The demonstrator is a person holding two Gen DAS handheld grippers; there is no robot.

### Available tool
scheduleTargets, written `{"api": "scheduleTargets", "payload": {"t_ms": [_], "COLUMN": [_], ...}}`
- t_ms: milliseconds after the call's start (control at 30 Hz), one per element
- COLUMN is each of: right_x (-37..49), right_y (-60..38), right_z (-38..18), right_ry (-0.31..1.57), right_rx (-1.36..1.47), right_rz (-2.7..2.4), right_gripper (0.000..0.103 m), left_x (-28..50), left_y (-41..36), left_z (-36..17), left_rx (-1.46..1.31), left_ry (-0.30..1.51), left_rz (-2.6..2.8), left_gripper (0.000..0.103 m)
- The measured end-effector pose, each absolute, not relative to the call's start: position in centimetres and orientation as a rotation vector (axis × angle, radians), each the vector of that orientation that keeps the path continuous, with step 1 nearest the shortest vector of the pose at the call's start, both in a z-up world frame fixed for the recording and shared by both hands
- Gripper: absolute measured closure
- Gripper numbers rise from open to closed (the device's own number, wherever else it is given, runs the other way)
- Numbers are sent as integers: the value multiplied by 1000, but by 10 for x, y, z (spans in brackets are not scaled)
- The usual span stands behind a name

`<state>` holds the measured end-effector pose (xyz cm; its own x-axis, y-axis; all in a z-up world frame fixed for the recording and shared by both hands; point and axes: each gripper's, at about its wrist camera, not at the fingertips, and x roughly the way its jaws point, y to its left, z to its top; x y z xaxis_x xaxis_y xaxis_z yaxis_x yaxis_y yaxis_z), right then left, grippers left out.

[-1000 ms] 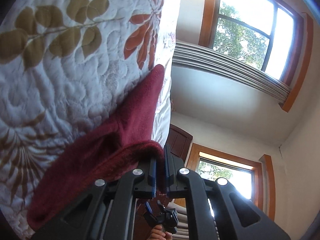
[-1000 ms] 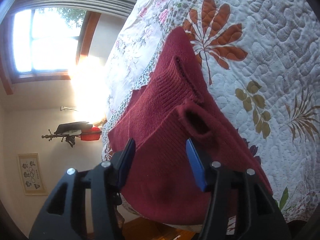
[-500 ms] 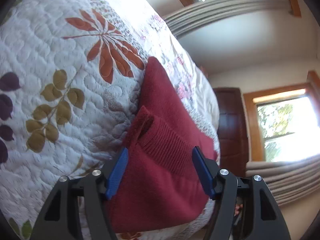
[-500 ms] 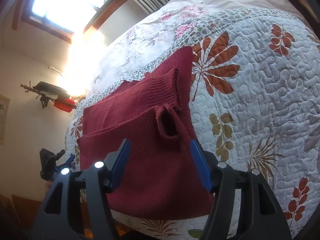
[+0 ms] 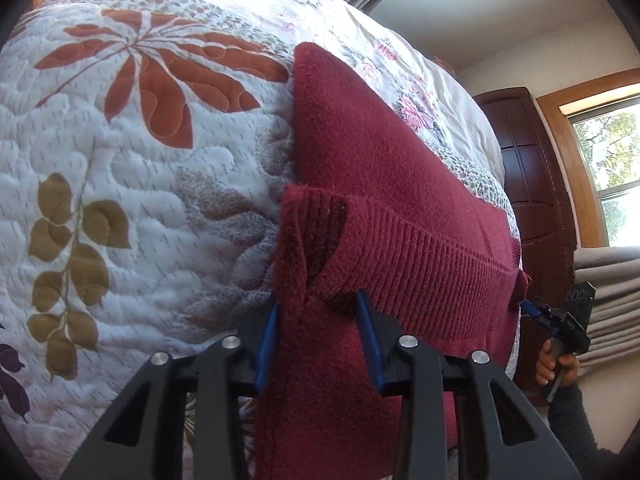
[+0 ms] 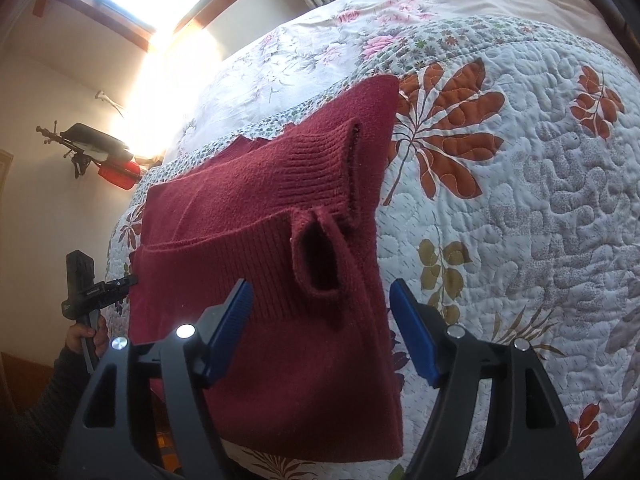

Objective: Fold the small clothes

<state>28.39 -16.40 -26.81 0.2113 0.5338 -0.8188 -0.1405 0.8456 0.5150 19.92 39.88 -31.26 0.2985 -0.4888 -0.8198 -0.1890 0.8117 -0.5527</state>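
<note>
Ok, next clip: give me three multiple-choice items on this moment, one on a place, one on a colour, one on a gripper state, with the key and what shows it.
1. Where does the knit garment lie?
A. On the floral quilt of a bed
B. On a wooden floor
C. Over a chair back

2. What colour is the garment?
A. Navy
B. Dark red
C. Grey

3. How does the right gripper stand?
A. Shut on the garment
B. Open, its blue pads either side of the cloth's near edge
C. Out of view

Key: 1 A, the right wrist view shows the cloth spread on the leaf-print quilt. 2 B, both views show it deep red. 3 B, a wide gap shows between the pads, and neither presses the cloth. The left gripper is open too, but more narrowly, straddling a bunched corner.
</note>
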Motion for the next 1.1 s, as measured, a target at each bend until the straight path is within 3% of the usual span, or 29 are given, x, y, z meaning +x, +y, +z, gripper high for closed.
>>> {"api": "scheduleTargets", "payload": {"t_ms": [100,167,267,300,333,367,400,467,700,1100], "right_x": [288,291,294,295,295,295,294,293,277,251], "right_y": [-159,-154,-147,-144,-141,-139,-138,-139,-147,-157], "right_z": [-272,-272,-272,-274,-276,-278,-279,-278,-252,-206], "right_ry": [1287,1286,1287,1295,1305,1318,1323,1309,1230,1120], "right_rx": [332,317,282,265,257,248,232,211,259,271], "right_rz": [488,497,515,516,525,527,519,497,472,439], "right_gripper": [31,31,34,44,53,70,83,90,96,96], "left_x": [204,204,210,210,210,209,208,205,187,161], "left_y": [395,395,388,386,384,383,382,380,367,349], "left_z": [-313,-313,-316,-316,-316,-315,-314,-308,-270,-212], "left_rx": [-634,-644,-636,-629,-626,-623,-617,-603,-516,-375], "left_ry": [1288,1283,1285,1280,1279,1277,1273,1256,1143,980], "left_rz": [-195,-191,-204,-205,-208,-204,-197,-178,-98,-49], "left_gripper": [63,53,57,60,72,83,85,90,91,91]}}
